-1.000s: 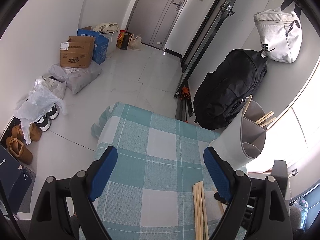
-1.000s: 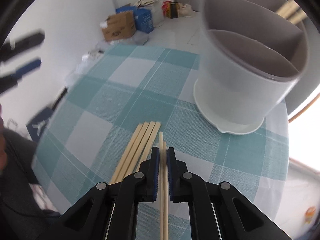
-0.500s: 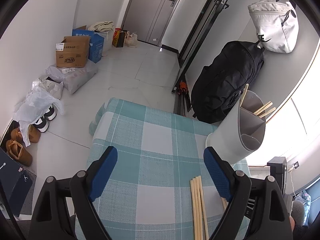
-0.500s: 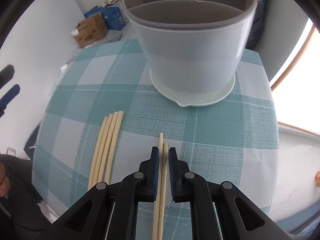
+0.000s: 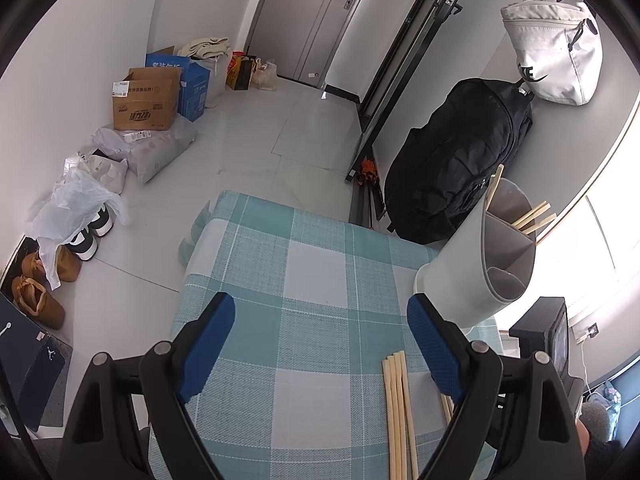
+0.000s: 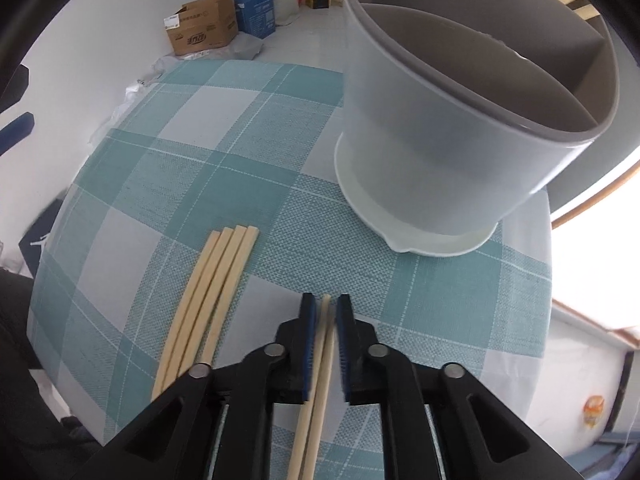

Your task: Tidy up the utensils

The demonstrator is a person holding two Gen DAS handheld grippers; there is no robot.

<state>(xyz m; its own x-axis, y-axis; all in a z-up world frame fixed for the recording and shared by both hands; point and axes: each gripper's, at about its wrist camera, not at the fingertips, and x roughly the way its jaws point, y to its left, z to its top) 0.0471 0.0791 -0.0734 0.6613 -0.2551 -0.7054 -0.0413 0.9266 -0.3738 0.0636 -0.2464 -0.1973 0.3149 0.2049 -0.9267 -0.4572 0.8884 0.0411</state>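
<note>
Your right gripper (image 6: 324, 306) is clenching a pair of chopsticks (image 6: 320, 356) between its blue pads, their tips poking out just short of the utensil holder (image 6: 440, 152). Four more chopsticks (image 6: 212, 292) are lying side by side on the checked tablecloth (image 6: 192, 160), left of the held pair and well apart from the holder. A few chopsticks are already standing in the holder's far compartment (image 5: 532, 216). Your left gripper (image 5: 320, 344) is hanging released, gripping nothing, left of the holder.

Teal-and-white checked tablecloth (image 5: 312, 280), grey holder (image 6: 460, 152)
</note>
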